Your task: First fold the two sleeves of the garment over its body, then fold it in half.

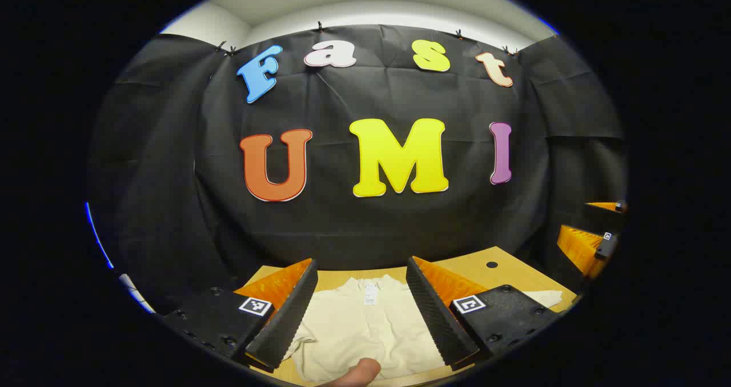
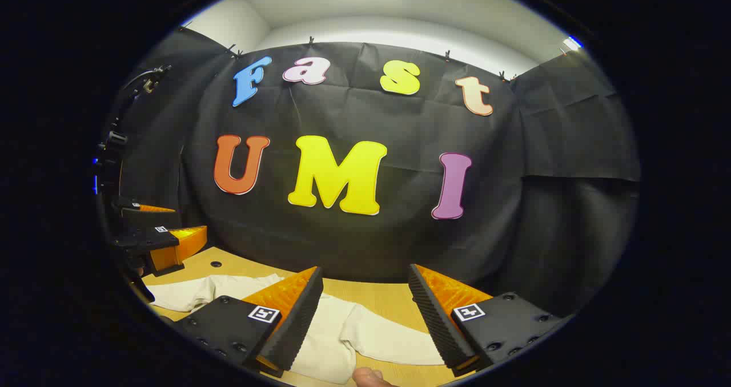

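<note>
A cream garment (image 1: 365,330) lies flat on the wooden table (image 1: 502,275), its collar and label pointing toward the back wall. My left gripper (image 1: 361,264) hovers above the garment's body, open, nothing between its fingers. In the right gripper view, a sleeve (image 2: 394,337) stretches out to the right of the garment (image 2: 325,341) and lies below my right gripper (image 2: 365,270), which is open and holds nothing. The right gripper (image 1: 594,241) also appears at the far right edge of the left gripper view. The left gripper (image 2: 163,236) appears at the left edge of the right gripper view.
The black cloth wall (image 1: 400,221) stands close behind the table's far edge. A small round hole (image 1: 492,265) marks the tabletop near the back. A person's fingertip (image 1: 358,372) pokes in at the bottom, and another fingertip (image 2: 368,378) in the right gripper view.
</note>
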